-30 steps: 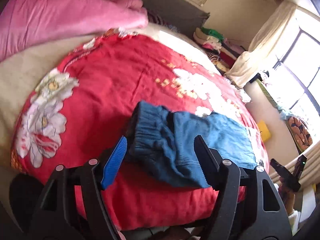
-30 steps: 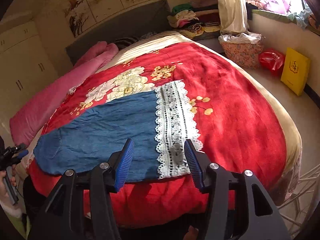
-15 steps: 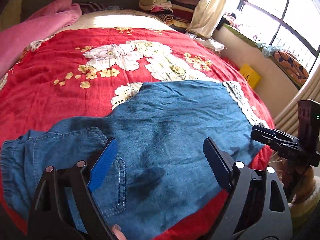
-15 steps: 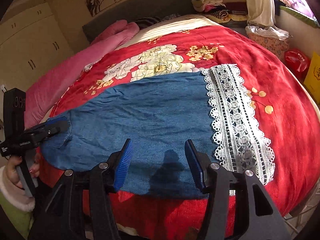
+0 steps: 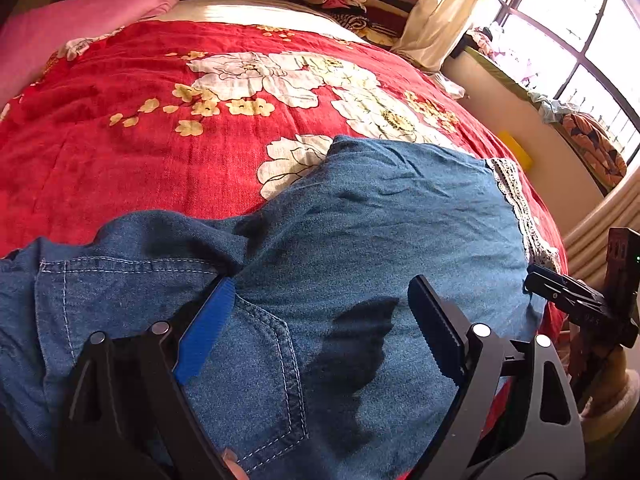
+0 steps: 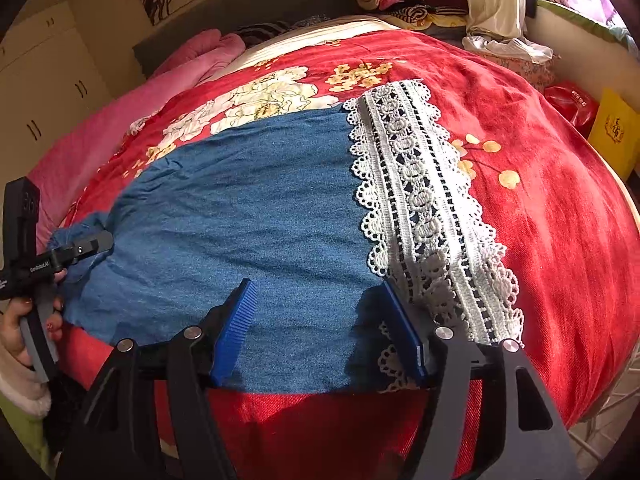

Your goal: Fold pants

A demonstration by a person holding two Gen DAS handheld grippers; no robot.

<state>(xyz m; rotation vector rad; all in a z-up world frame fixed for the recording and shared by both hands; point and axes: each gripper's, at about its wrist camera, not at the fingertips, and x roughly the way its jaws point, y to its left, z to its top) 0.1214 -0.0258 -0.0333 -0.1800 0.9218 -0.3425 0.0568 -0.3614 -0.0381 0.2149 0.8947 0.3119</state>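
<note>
Denim pants (image 6: 240, 216) with a lace hem (image 6: 424, 208) lie spread flat on a red floral bedspread (image 5: 120, 152), ready for folding. The left gripper (image 5: 320, 312) hangs wide open above the pocket; the right gripper (image 6: 316, 320), jaws opening and holding nothing, straddles the leg's near edge.

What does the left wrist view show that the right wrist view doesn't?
Only the left wrist view: the pants' back pocket and the window. Only the right wrist view: the cupboards, a yellow box and a hand holding the left gripper. Both: denim pants with lace hem flat on the red blanket.
</note>
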